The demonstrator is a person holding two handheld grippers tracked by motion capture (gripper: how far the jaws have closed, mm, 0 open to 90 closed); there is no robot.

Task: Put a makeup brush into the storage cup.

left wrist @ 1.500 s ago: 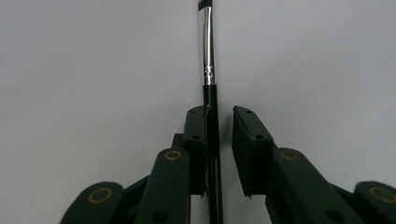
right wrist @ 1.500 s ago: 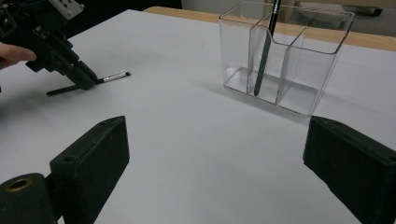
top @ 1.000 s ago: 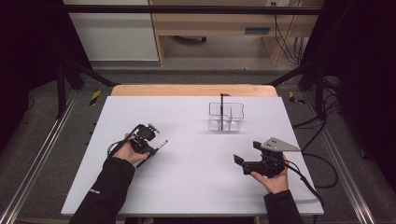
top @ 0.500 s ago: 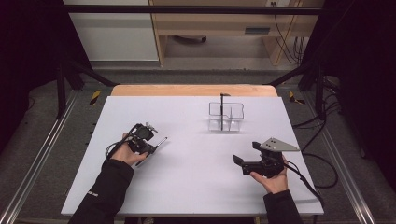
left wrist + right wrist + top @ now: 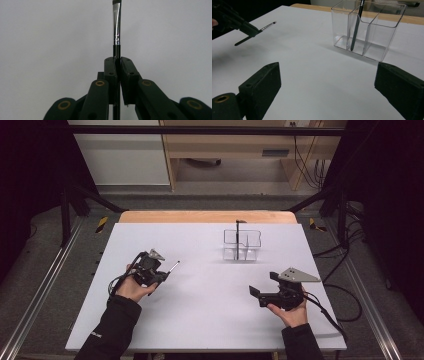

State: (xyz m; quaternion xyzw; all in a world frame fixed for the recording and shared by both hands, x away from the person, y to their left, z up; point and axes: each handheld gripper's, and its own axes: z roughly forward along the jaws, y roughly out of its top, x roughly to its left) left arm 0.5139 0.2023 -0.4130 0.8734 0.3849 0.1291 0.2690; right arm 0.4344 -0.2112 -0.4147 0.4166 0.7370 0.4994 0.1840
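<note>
Brush (image 5: 173,266) left of organizer (image 5: 242,245); pen (image 5: 356,26) apparently in middle compartment.

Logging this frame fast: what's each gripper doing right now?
Left gripper: closed on a thin makeup brush, held off the table.
Right gripper: open, jaws wide apart, holding nothing.
</note>
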